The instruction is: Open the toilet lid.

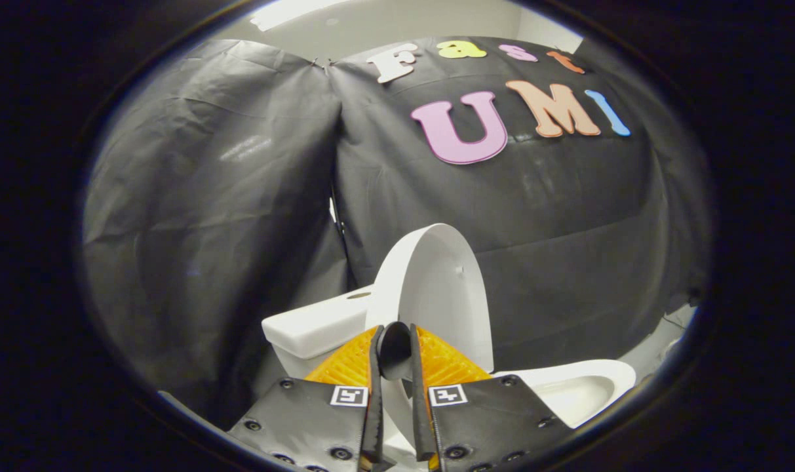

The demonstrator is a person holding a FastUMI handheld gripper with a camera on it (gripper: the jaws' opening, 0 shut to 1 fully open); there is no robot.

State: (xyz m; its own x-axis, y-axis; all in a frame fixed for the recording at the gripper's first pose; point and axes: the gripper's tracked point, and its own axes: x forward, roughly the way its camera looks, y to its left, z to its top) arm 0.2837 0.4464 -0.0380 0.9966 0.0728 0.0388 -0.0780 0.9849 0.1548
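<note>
We see the gripper (395,341) with its two fingers (375,367) drawn in to a narrow gap, and in that gap sits the near edge of the toilet lid (436,295); both fingers look pressed against it. A dark rounded shape sits right at the fingertips, and we cannot tell whether it is a pad or shadow. The ribbed finger faces hide the lower part of the lid, so its hinge is out of our sight.

The lid is raised nearly upright, tilting back toward the tank (318,324), a smooth glossy oval with a thin rim and a small bump near its far edge. Whether it touches the tank we cannot tell. The tank is a rounded block with a button on top, its lower part hidden behind the gripper.

To the right of the fingers lies the open bowl (584,387), smooth and hollow; its near side is cut off by the gripper body. There is free room above the bowl and to the right of the lid.

Beyond everything hangs the booth's wall (207,196) of wrinkled, slightly shiny black cloth, close behind the tank, with a seam where two sheets meet.
</note>
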